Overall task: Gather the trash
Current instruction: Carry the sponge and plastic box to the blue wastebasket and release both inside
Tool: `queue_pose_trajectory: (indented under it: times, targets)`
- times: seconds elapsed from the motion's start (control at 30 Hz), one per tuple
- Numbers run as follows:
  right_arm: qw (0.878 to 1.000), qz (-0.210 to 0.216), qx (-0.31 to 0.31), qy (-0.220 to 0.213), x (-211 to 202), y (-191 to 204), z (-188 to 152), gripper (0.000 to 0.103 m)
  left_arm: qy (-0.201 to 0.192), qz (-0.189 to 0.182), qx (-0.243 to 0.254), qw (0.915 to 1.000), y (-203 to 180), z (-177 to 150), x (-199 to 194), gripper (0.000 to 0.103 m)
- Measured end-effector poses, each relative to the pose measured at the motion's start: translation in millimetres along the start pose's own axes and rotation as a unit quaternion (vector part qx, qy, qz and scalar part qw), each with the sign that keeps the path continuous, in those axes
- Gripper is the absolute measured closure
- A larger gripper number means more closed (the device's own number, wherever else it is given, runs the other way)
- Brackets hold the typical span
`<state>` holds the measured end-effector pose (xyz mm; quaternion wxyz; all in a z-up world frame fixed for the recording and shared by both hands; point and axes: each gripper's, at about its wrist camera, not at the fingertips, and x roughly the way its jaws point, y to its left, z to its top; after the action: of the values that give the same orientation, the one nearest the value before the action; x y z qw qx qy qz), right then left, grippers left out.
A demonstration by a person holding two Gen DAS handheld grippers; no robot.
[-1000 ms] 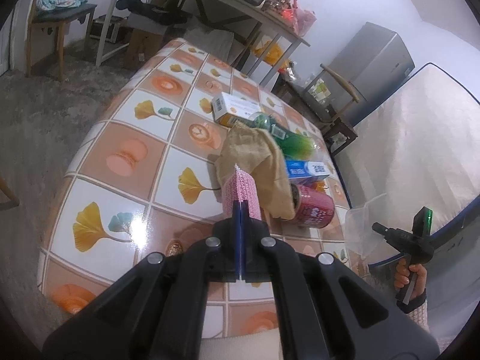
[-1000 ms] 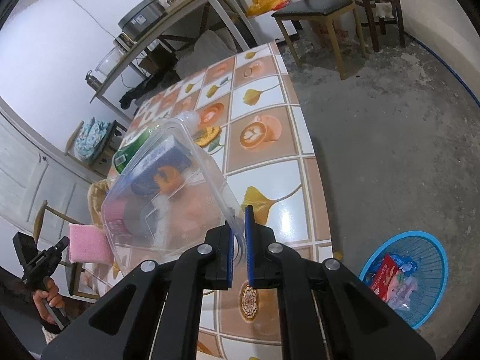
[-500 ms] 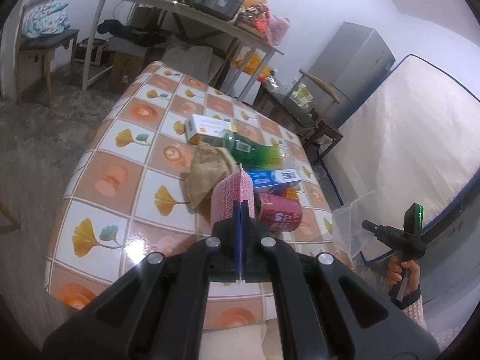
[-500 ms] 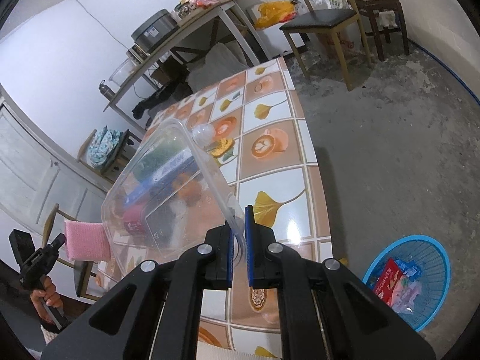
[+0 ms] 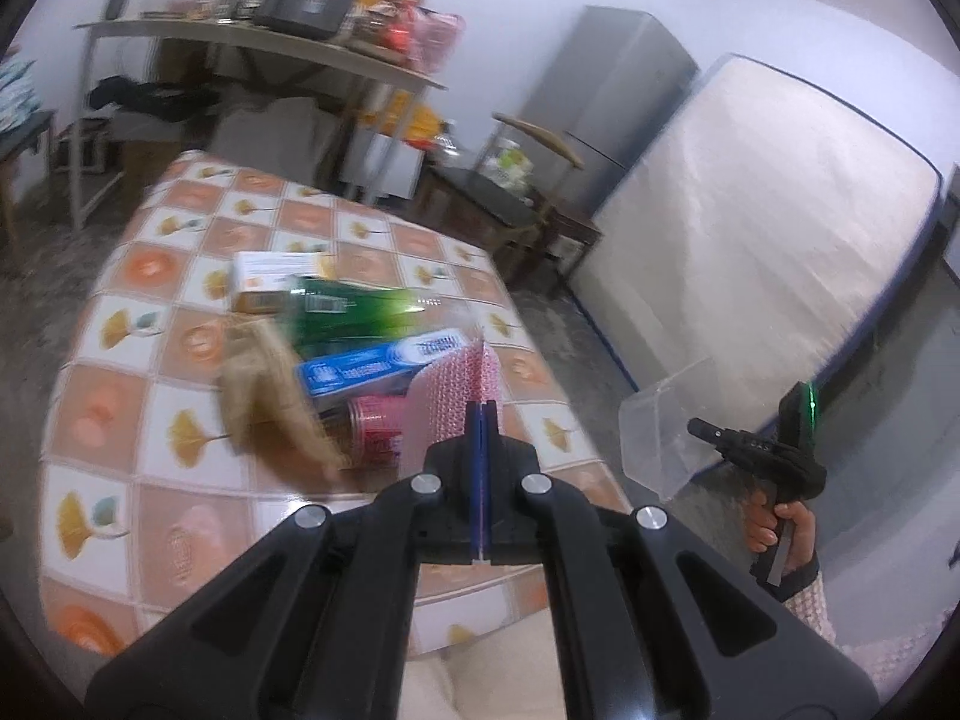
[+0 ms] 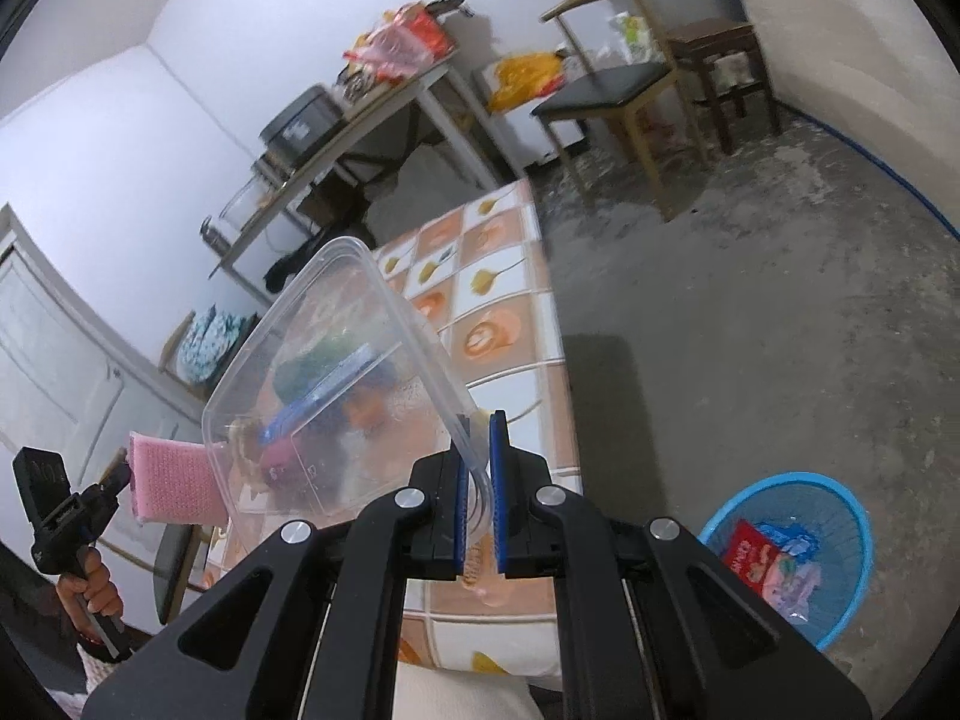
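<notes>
Both grippers lifted back from table (image 5: 150, 498). Left gripper (image 5: 482, 414) jaws clamp pink sponge (image 5: 462, 396); right gripper (image 6: 480, 480) jaws pinch clear container (image 6: 336, 372) rim. Trash, blurred, remains on table; blue basket (image 6: 840, 618) probably next.

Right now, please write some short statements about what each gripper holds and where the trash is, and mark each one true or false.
1. The left gripper is shut on the pink sponge. True.
2. The right gripper holds a red can. False: it grips the clear plastic container by its rim.
3. The blue basket stands on the table. False: it stands on the floor.
4. The green bottle lies on the table. True.
</notes>
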<state>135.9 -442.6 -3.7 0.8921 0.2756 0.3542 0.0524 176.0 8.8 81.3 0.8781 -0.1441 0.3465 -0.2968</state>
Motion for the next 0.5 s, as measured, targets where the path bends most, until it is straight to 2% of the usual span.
queue_pose_trajectory:
  times: [0.2, 0.5]
  targets:
    - [0.998, -0.031, 0.036, -0.034, -45, -41, -9, 0.096, 0.031, -0.050, 0.047, 0.9972, -51, 8, 40, 0.103]
    - [0.990, -0.076, 0.096, -0.064, -94, -107, -36, 0.096, 0.093, -0.116, 0.099, 0.9840, -123, 3, 112, 0.103]
